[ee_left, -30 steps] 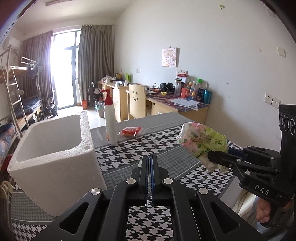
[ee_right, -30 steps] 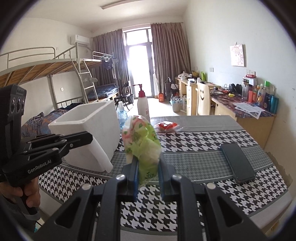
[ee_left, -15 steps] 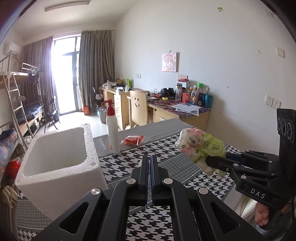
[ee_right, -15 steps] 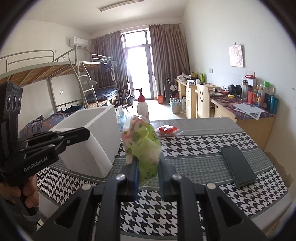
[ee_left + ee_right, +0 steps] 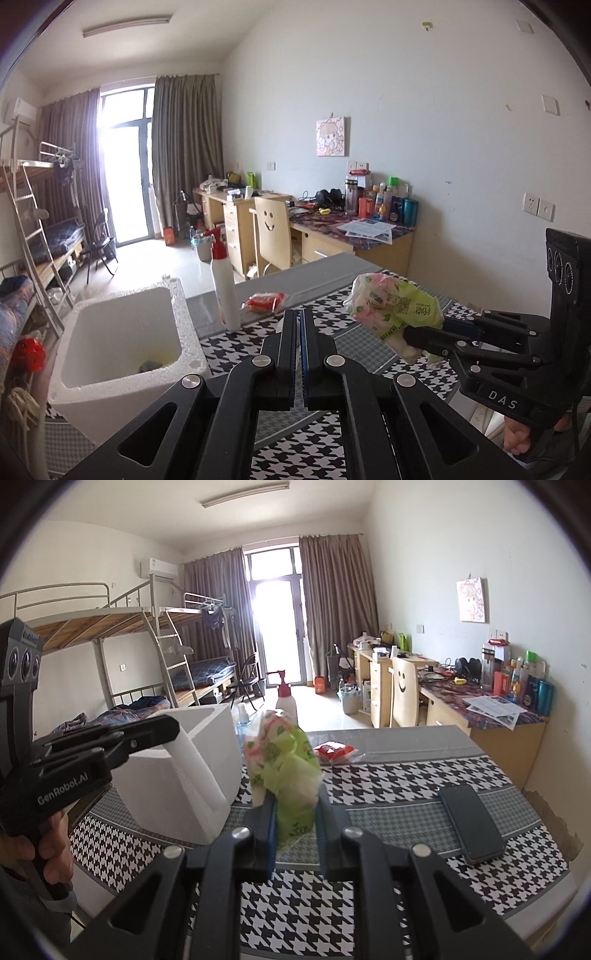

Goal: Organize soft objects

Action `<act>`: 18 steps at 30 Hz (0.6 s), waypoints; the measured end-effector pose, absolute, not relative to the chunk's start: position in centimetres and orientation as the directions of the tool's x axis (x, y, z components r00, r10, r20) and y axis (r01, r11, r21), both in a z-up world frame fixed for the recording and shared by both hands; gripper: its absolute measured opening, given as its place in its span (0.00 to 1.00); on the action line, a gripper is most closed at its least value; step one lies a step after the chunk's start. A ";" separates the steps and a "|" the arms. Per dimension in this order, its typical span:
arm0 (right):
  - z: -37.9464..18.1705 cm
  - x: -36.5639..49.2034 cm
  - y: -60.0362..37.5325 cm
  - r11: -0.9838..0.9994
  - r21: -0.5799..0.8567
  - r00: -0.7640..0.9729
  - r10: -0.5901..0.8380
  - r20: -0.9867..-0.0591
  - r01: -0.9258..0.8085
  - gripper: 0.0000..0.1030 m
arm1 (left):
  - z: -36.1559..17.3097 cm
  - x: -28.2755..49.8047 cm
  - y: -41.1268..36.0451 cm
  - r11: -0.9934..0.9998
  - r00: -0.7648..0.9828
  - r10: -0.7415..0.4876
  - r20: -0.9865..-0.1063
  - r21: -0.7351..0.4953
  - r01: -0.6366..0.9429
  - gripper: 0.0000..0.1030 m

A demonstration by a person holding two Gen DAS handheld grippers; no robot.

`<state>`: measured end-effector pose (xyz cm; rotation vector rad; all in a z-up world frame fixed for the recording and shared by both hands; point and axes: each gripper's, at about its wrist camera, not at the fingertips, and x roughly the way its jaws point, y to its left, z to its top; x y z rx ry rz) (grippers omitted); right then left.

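I hold the right hand-held gripper [image 5: 295, 812] clamped on the bag [image 5: 284, 760], above the surface [image 5: 406, 775] beside the box [image 5: 122, 332]. Left hand-held gripper [image 5: 299, 321]: closed, empty.

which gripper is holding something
The right gripper: its jaws pinch the green bag. The left gripper is shut on nothing.

Item count, tabletop:
- foam box [image 5: 122, 354]: 1
- soft pack in green-pink wrapper [image 5: 284, 764]: 1
- pump bottle [image 5: 224, 284]: 1
- red packet [image 5: 264, 302]: 1
- phone [image 5: 471, 823]: 1
- grippers: 2, left gripper [image 5: 298, 332], right gripper [image 5: 295, 816]
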<state>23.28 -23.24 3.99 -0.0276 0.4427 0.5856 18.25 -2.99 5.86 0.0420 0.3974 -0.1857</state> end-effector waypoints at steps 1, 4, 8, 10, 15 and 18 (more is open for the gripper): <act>4.1 23.3 -23.2 0.837 0.098 0.744 0.527 -0.409 -0.539 0.21 | 6.0 18.2 -2.9 0.983 0.907 -0.170 -0.384 0.004 0.186 0.02; 4.4 23.4 -23.2 0.838 0.103 0.748 0.529 -0.402 -0.536 0.21 | 6.5 18.2 -2.7 0.983 0.913 -0.167 -0.371 0.003 0.181 0.02; 5.0 23.6 -23.1 0.839 0.105 0.755 0.530 -0.386 -0.534 0.21 | 7.1 18.3 -2.6 0.984 0.919 -0.163 -0.358 0.003 0.176 0.02; 5.3 23.7 -23.1 0.838 0.102 0.758 0.531 -0.380 -0.536 0.21 | 7.5 18.3 -2.6 0.985 0.924 -0.158 -0.349 0.009 0.172 0.02; 6.0 23.9 -22.7 0.835 0.094 0.759 0.535 -0.371 -0.543 0.21 | 8.2 18.3 -2.3 0.987 0.934 -0.140 -0.329 0.026 0.157 0.02; 6.3 23.9 -22.3 0.831 0.091 0.756 0.541 -0.369 -0.550 0.21 | 8.6 18.4 -2.0 0.988 0.938 -0.132 -0.320 0.029 0.149 0.02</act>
